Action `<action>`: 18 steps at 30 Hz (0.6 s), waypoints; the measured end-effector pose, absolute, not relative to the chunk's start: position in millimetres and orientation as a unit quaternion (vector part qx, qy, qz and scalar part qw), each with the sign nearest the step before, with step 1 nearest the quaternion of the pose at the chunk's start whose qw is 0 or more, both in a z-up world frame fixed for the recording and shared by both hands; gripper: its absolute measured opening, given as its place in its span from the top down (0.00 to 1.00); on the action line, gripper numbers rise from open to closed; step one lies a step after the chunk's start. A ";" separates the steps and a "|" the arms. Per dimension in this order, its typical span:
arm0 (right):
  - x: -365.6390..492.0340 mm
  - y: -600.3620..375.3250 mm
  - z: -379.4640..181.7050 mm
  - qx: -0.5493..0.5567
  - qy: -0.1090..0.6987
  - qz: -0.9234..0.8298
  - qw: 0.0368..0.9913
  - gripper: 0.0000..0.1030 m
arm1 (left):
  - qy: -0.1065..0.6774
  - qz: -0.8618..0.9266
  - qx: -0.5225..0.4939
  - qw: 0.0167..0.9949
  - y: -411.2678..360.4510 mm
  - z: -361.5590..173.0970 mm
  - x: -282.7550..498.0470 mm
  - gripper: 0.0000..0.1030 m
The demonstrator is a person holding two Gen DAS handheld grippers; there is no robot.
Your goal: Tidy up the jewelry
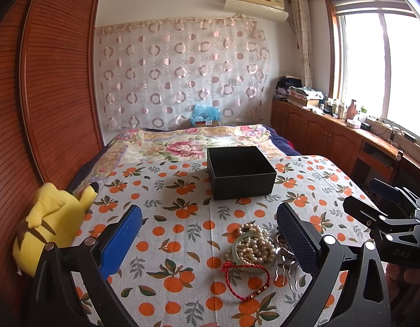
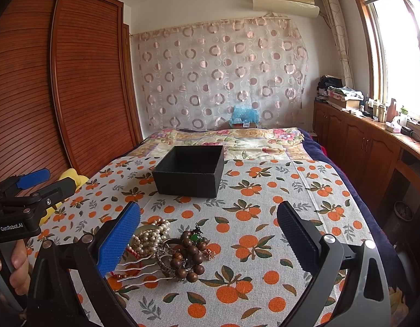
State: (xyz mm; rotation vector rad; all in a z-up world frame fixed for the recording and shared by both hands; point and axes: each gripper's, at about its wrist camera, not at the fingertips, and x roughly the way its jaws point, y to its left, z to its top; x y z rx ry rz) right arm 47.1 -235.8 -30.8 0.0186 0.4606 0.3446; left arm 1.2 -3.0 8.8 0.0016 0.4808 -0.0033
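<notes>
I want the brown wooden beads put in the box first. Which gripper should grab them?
Probably the right gripper: the wooden bead bracelet lies between its open fingers, while the left gripper's view hardly shows it.

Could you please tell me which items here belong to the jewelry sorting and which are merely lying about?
Job:
open black square box
cream pearl bead necklace
red braided cord bracelet
brown wooden bead bracelet
silver metal hair comb

Lying about:
yellow plush toy
blue crinkled bag

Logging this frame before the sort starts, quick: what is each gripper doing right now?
Left gripper: open, holding nothing, above the jewelry pile.
Right gripper: open, holding nothing.
</notes>
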 end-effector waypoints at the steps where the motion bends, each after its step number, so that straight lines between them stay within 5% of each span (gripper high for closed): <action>1: 47.1 -235.8 -30.8 0.009 0.227 0.170 0.959 0.02 | 0.239 -0.001 0.001 0.971 -3.1 9.2 2.2 0.07; 18: 47.2 -236.0 -29.4 0.009 0.227 0.170 0.959 0.02 | 0.234 -0.001 0.000 0.972 -2.2 6.5 -2.3 0.07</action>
